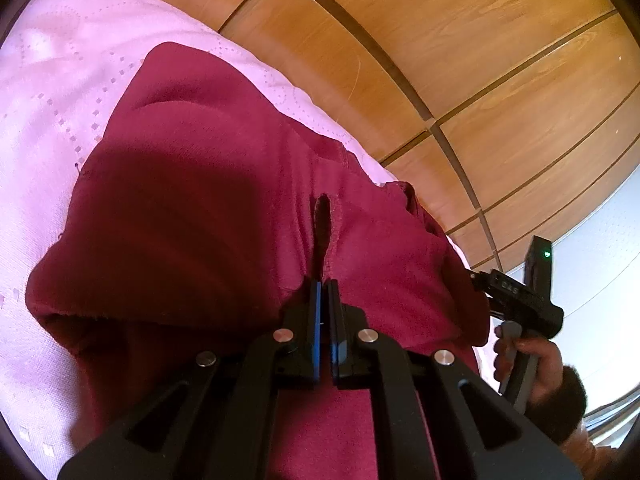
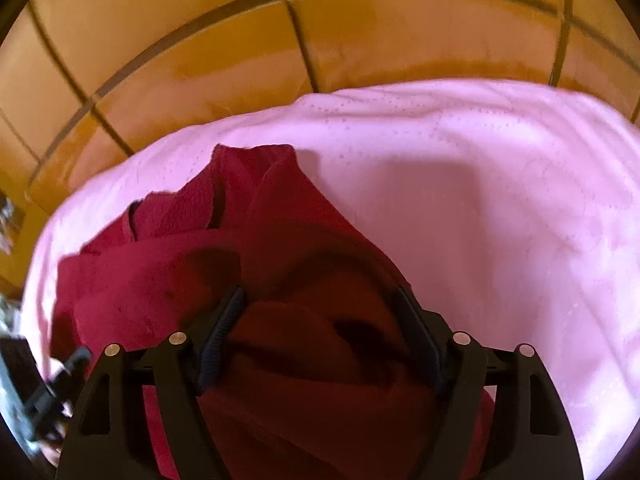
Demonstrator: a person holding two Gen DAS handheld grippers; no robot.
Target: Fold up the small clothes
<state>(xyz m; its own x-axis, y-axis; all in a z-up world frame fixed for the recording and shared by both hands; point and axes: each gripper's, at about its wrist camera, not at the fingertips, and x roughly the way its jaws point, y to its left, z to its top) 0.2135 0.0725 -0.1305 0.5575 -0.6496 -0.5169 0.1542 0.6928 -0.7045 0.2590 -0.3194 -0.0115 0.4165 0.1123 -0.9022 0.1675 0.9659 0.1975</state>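
The wooden panelling (image 1: 460, 60) filled the background, and below it the pink quilted cover (image 1: 52, 80) of what I took to be a bed carried everything I was working on. On that cover lay the dark red garment (image 1: 192, 184), a soft fleecy piece spread from near the panelled edge back toward me, rumpled and partly doubled over, with a small slit or opening showing in its cloth just ahead of my left tongs (image 1: 325, 284). I judged that I was in the middle of a fold: one hand pinned or gripped the cloth while the other came in for a second hold. My left tongs were clenched tight, their blue-lined pads together with a pinch of the red cloth apparently caught between them (the fabric bunched right up against the tips, so I could not be fully sure how much was in the bite). My right tongs (image 2: 320, 320) stood released, pointed steeply down over the garment, with a mound of the red cloth lying between the two spread fingers (image 2: 224, 320) but not yet squeezed by them. The next move, as I judged it, called for closing the right tongs on that mound and then carrying both holds together so the garment doubled over evenly. My right hand (image 1: 532, 356) showed at the edge of the left view, wrapped around its handle.
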